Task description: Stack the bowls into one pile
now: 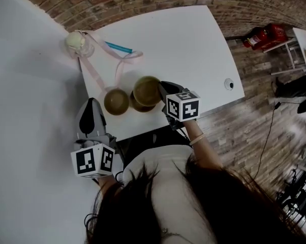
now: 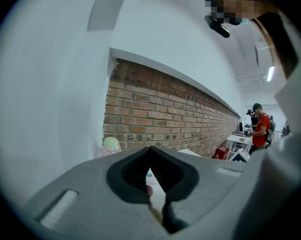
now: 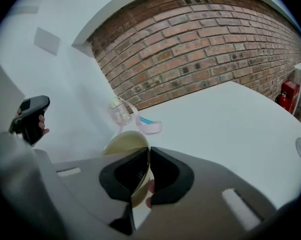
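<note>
Near the front edge of the white table [image 1: 193, 44] sit brown bowls. One bowl [image 1: 116, 101] stands alone at the left. My right gripper [image 1: 162, 89] is shut on the right rim of a second, olive bowl [image 1: 146, 90], which sits tilted over a darker bowl [image 1: 136, 105] that only partly shows. In the right gripper view the thin rim of the held bowl [image 3: 124, 145] is pinched between the jaws of the right gripper [image 3: 148, 152]. My left gripper [image 1: 90, 102] hangs left of the table corner, shut on nothing, its tips meeting in the left gripper view [image 2: 150, 149].
At the table's far left corner stand a small glass jar [image 1: 78, 43] with a pale ball on top, a pink ribbon [image 1: 117, 65] and a blue pen [image 1: 118, 47]. A cable hole [image 1: 229, 84] lies near the right edge. A brick wall runs behind.
</note>
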